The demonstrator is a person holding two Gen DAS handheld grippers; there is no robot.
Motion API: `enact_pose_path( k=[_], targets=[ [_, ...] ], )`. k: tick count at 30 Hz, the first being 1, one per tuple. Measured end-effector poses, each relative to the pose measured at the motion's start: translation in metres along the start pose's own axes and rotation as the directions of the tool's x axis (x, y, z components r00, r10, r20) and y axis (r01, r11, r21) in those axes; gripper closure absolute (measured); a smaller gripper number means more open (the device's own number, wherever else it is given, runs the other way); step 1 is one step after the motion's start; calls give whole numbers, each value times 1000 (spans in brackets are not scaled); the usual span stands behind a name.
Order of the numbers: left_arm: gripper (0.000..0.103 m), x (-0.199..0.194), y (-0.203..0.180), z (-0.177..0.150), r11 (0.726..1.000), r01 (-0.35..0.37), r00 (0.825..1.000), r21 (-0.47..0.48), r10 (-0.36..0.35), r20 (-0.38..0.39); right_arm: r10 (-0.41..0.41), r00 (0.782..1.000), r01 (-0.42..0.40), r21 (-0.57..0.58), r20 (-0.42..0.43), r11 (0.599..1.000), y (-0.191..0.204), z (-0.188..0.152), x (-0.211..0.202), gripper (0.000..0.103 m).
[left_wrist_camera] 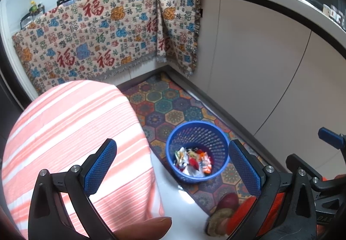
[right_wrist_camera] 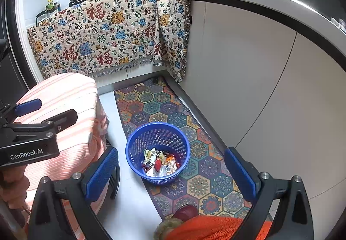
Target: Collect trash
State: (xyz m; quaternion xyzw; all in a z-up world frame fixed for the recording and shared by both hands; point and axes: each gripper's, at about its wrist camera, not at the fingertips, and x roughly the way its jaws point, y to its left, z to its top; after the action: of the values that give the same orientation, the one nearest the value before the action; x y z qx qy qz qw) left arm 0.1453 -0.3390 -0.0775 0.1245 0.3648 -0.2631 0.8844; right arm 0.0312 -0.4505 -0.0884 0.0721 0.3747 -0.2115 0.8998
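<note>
A blue perforated basket (left_wrist_camera: pixel 213 132) stands on the floor mat and holds several crumpled wrappers (left_wrist_camera: pixel 193 161). It also shows in the right wrist view (right_wrist_camera: pixel 138 142), with the wrappers (right_wrist_camera: pixel 161 163) at its bottom. My left gripper (left_wrist_camera: pixel 173 167) is open and empty, held high above the floor, its blue pads on either side of the basket in view. My right gripper (right_wrist_camera: pixel 170 172) is open and empty too, above the basket. The left gripper's body (right_wrist_camera: pixel 28 138) shows at the left of the right wrist view, over the table.
A round table with a pink striped cloth (left_wrist_camera: pixel 71 132) stands left of the basket. A colourful hexagon mat (right_wrist_camera: pixel 173 114) runs along white cabinets (right_wrist_camera: pixel 248 77). A patterned cloth (left_wrist_camera: pixel 97 30) hangs over the stove counter with pans. A slipper (left_wrist_camera: pixel 225 214) is on the floor.
</note>
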Motion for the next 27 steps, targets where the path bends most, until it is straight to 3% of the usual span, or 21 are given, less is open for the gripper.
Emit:
enact_pose_path(
  k=[27],
  targets=[
    [0,5,3,-1,1000,1,1000,-3,-1,-10,-5,1000,5,-2,-25,1000,4,0,3,3]
  ],
)
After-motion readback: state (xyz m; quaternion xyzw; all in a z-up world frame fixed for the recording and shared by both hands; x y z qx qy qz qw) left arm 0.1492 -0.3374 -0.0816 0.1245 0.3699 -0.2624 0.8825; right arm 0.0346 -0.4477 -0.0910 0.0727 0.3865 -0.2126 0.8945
